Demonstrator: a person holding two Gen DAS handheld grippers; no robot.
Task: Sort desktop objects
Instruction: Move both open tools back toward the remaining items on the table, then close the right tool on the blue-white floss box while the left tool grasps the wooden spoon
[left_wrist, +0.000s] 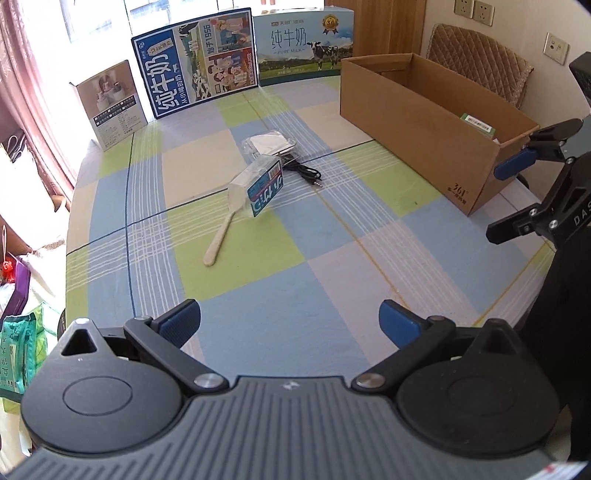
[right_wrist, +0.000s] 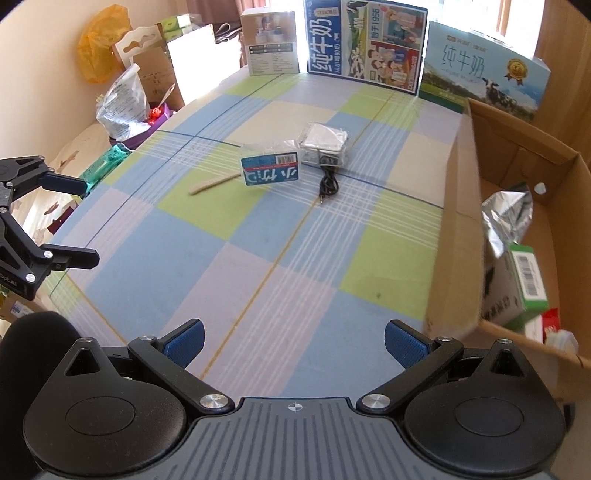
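Checked tablecloth (left_wrist: 258, 280) in pale blue, green, cream and lilac squares is seen covering the whole table in the left wrist view. At the bottom of that view the left gripper (left_wrist: 290, 323) is held above the near part of the cloth, its blue-padded fingers spread wide apart with nothing between them. Near the middle of the table a clear plastic tissue pack with a blue label (left_wrist: 256, 184) is lying on its side, and a pale wooden spoon (left_wrist: 221, 236) is partly tucked under it, handle towards the camera. Just behind the pack a clear plastic-wrapped square packet (left_wrist: 267, 144) is set, with a coiled black audio cable (left_wrist: 304, 171) touching its near edge. An open brown cardboard box (left_wrist: 413, 122) is placed at the right of the table, and the right gripper (left_wrist: 517, 195) is seen just beside its near corner, fingers parted. Three printed milk cartons and boxes (left_wrist: 199, 62) are stood upright along the far edge.

In the right wrist view the right gripper (right_wrist: 293, 341) is likewise shown wide open and empty, above the cloth. The tissue pack (right_wrist: 269, 170), spoon (right_wrist: 212, 184), wrapped packet (right_wrist: 324, 146) and cable (right_wrist: 328, 184) are grouped mid-table, well apart from both grippers. Inside the cardboard box (right_wrist: 458, 221) at the right, a crumpled silver foil bag (right_wrist: 508, 218) and a green-and-white carton (right_wrist: 517, 284) are already lying. The left gripper (right_wrist: 74, 218) is visible at the left edge, fingers apart.
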